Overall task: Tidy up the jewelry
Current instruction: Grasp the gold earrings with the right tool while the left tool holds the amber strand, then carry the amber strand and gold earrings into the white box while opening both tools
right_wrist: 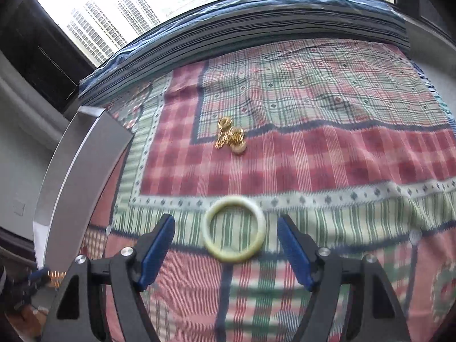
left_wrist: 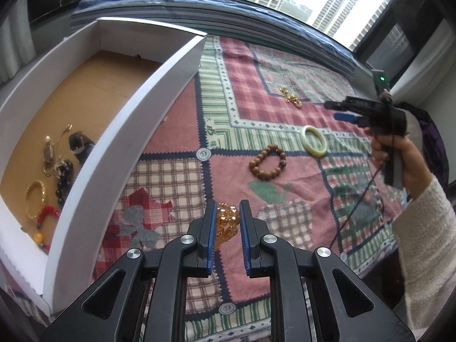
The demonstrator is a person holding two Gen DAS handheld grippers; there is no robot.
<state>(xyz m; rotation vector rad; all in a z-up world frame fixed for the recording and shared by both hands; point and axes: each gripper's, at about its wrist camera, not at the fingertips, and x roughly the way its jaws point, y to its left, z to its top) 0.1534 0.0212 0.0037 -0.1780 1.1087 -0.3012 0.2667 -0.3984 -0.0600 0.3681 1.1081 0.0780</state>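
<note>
The left gripper (left_wrist: 226,219) pinches a string of amber glass beads (left_wrist: 225,222) in its jaws, near the white box (left_wrist: 119,148). The right gripper (right_wrist: 225,245) has spread jaws around a pale green bangle (right_wrist: 233,228) on the bed, ready to grab.

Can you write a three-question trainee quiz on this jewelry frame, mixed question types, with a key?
1. True or false: the left gripper is shut on the amber bead bracelet.
2. Which piece lies in line between the open right gripper's fingers, untouched? A) wooden bead bracelet B) pale green jade bangle C) gold chain pile
3. Fill in: the gold bangle and red bead string already lie inside the ______ at the left of the plaid cloth.

Key: 1 true; 2 B; 3 white box
</note>
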